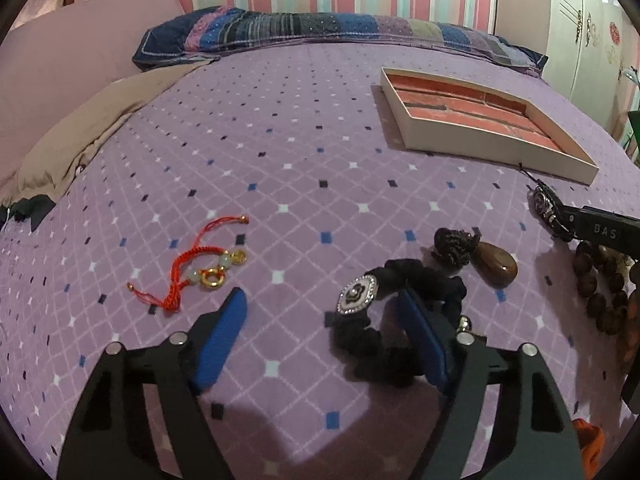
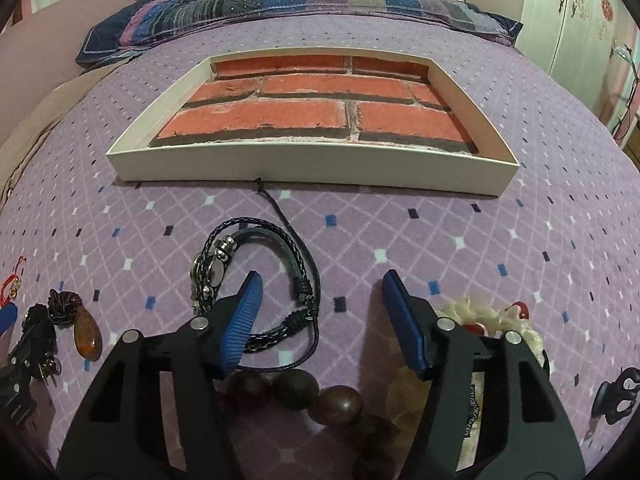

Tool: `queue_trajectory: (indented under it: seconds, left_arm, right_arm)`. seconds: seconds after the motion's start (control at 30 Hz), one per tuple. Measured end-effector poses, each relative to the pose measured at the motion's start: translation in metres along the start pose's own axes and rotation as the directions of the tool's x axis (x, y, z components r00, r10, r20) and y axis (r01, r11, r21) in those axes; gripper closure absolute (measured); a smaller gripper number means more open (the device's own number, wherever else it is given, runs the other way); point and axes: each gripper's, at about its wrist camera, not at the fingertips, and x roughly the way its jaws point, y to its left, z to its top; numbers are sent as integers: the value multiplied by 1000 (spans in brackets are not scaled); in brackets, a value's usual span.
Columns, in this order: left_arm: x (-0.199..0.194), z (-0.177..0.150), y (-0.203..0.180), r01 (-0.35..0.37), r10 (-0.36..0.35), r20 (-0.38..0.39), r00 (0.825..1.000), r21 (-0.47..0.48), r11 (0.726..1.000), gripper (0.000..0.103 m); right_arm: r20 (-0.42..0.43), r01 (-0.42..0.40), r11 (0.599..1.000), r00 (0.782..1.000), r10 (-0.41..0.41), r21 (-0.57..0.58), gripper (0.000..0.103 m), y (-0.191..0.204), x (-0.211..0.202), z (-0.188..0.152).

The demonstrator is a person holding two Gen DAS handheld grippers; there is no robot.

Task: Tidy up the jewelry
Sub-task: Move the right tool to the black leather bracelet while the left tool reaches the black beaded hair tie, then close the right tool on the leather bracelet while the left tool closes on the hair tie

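The left gripper (image 1: 320, 320) stands released over the black scrunchie (image 1: 400, 312). The right gripper (image 2: 320, 300), also released, straddles the braided bracelet (image 2: 276, 280), whose cord points toward the tray (image 2: 312, 168).

Ahead of me the bed (image 1: 280, 168) lies under a purple diamond-patterned cover. A patchwork pillow (image 1: 320, 28) lies along the top, a tan cloth (image 1: 92, 132) at left, a wardrobe (image 1: 592, 28) upper right.

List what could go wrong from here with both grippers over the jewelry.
1. The left gripper has one finger over the black scrunchie; closing may snag only part of it.
2. The right gripper straddles the braided bracelet, whose loose cord may drag the wooden beads along.
3. The white box is shallow; dropped pieces may bounce out.
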Motion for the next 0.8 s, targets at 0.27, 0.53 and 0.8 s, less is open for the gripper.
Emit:
queue_trajectory:
  seconds: [0.27,0.53,0.8]
  left_arm:
    - [0,2,-12,8,-8,6,1000,53,999,72]
    - [4,6,-12,27,-27,-2,1000,30,999,87]
    - [4,8,-14,15,-15,-2,1000,23,1000,89]
  right_arm:
    - [-8,-31,999,999,31,10,60,1,2,3]
    - [0,-62,998,998,62,26,88,1,3,7]
    - [23,-68,997,997,68,35,93,0,2,6]
